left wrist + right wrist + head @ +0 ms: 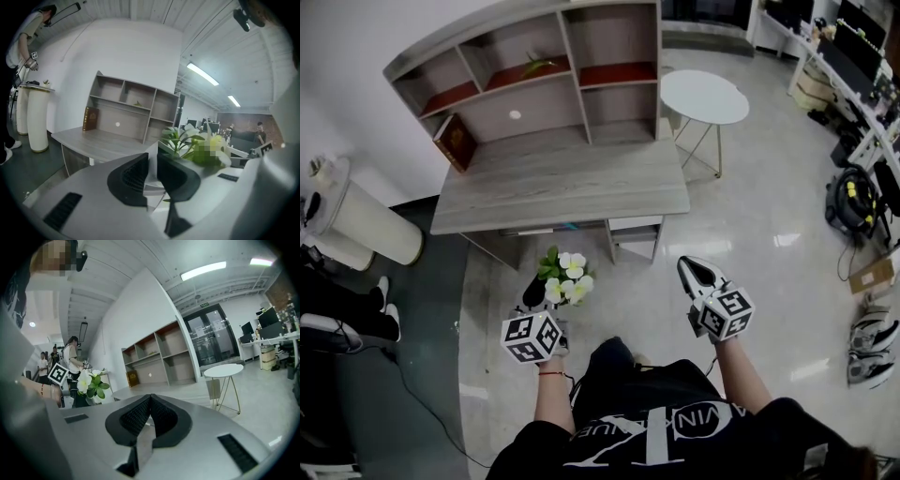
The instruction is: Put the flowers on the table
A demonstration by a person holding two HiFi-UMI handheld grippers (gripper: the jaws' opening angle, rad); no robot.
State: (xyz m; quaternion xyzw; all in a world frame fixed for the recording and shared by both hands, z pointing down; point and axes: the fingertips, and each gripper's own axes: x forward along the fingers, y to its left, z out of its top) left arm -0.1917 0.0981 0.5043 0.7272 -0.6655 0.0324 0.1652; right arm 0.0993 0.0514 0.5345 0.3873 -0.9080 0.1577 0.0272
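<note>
Matt grey wood-grain finish on the counter (pixel 562 183) ahead of the left tongs (pixel 152 159). Glossy, reflective floor (pixel 750 281) beneath. Pads (pixel 133 176) black, ribbed, matt; housing (pixel 84 187) smooth plastic.

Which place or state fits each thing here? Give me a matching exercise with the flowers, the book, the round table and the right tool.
Things:
1. flowers
2. book
3. round table
4. right tool

Places or states:
A. white, standing to the right of the desk
B. shut, with nothing in it
C. held in the left tool, in front of the desk
D. brown, standing at the left end of the desk

Pairs: 1-C, 2-D, 3-A, 4-B
</note>
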